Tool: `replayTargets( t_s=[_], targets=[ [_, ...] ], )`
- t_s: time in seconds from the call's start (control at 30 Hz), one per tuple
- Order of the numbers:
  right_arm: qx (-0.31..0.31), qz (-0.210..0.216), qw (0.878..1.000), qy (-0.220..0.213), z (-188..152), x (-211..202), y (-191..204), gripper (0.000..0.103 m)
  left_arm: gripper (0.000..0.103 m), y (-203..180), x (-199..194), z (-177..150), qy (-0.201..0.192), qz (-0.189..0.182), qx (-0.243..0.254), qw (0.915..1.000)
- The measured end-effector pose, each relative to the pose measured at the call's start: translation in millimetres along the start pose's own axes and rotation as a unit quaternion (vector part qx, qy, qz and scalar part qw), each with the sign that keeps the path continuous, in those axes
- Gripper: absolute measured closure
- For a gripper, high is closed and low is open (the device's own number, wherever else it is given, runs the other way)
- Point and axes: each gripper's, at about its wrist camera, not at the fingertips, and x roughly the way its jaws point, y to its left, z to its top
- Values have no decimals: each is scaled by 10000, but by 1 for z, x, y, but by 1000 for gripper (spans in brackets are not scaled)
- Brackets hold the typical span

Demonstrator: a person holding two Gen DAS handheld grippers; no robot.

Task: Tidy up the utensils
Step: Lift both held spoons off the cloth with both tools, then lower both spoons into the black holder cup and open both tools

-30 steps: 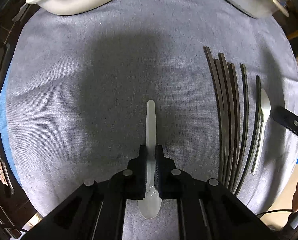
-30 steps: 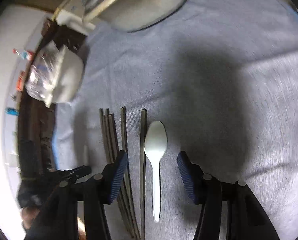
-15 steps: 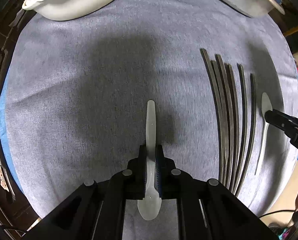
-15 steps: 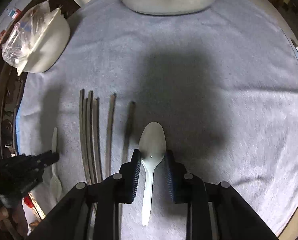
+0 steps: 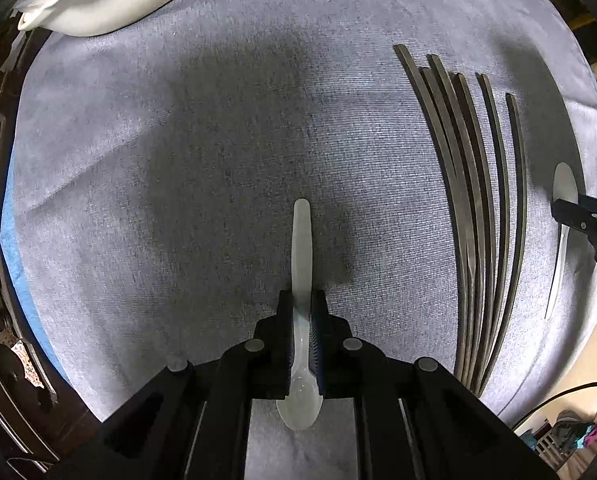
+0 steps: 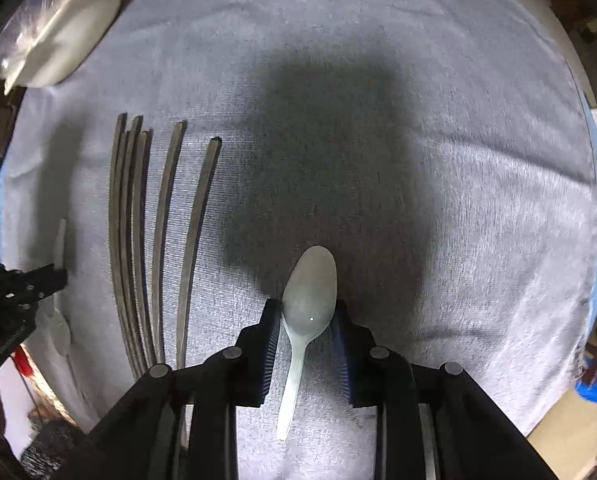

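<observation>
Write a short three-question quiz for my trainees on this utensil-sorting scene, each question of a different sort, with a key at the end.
1. True or false: the left gripper is shut on the handle of a white plastic spoon, with the bowl pointing back toward the camera.
2. Multiple choice: the bowl of the second white spoon sits (A) between the pads of the right gripper, (B) on top of the dark chopsticks, (C) inside the white bowl.
3. Fill in: the chopsticks lie side by side on a grey ____.

Key: 1 true; 2 A; 3 cloth.
</observation>
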Motion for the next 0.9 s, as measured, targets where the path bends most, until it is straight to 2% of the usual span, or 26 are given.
replayTargets(
  t_s=[0.03, 0.17, 0.3, 0.37, 0.5, 0.57, 0.63, 0.73, 0.9],
  targets=[
    [-11, -107, 9999, -56, 3, -2, 11, 94, 94, 0, 1, 0, -27, -18, 3, 10000],
    [306, 329, 9981, -431, -9, -9, -6, 93, 94, 13, 3, -1, -248, -226, -205, 9992],
    [579, 855, 9899, -971, -36, -31, -22, 93, 95, 29, -2, -23, -501, -564, -465, 9961],
    [733, 1207, 9805, -1365, -53, -52, -29, 93, 95, 35, -10, -38, -742, -748, -553, 9929],
    [839, 1617, 9633, -1970, -94, -84, -30, 93, 95, 39, -35, -71, -1316, -1048, -723, 9831],
    [828, 1687, 9561, -2248, -116, -94, -28, 93, 95, 40, -47, -89, -1609, -1219, -833, 9759],
    [870, 1931, 9433, -2555, -142, -109, -28, 93, 94, 37, -65, -111, -1912, -1310, -966, 9680],
    [823, 2097, 9289, -2939, -174, -129, -27, 93, 95, 47, -76, -133, -2374, -1547, -1159, 9520],
    [608, 2163, 9103, -3476, -216, -148, 3, 93, 94, 39, -108, -179, -3054, -1834, -1405, 9237]
  ],
)
